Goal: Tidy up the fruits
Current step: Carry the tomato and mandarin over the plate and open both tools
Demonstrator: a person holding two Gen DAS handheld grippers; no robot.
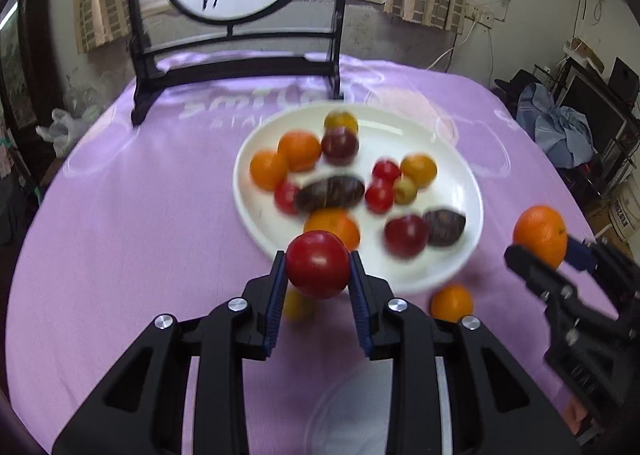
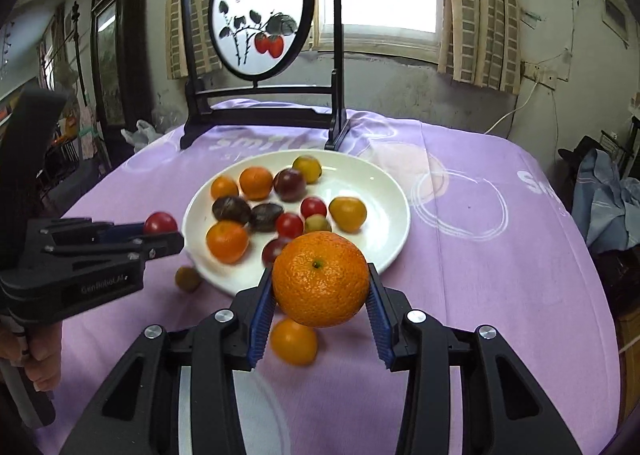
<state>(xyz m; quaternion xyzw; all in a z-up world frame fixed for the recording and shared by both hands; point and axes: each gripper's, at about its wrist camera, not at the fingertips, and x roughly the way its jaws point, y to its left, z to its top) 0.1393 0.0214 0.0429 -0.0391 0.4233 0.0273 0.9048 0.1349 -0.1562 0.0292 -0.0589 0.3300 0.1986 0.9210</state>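
Left wrist: left tool (image 1: 318, 265) grips tomato (image 1: 318, 263); right tool (image 2: 320, 287) grips orange (image 2: 320, 279) (plate (image 2: 384, 191) holds mixed fruit).

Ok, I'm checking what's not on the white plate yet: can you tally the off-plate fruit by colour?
Red: 1, the red fruit in the left gripper
Orange: 2, the big orange in the right gripper, the small orange on the cloth
Yellowish: 1, the yellowish fruit on the cloth
Total: 4
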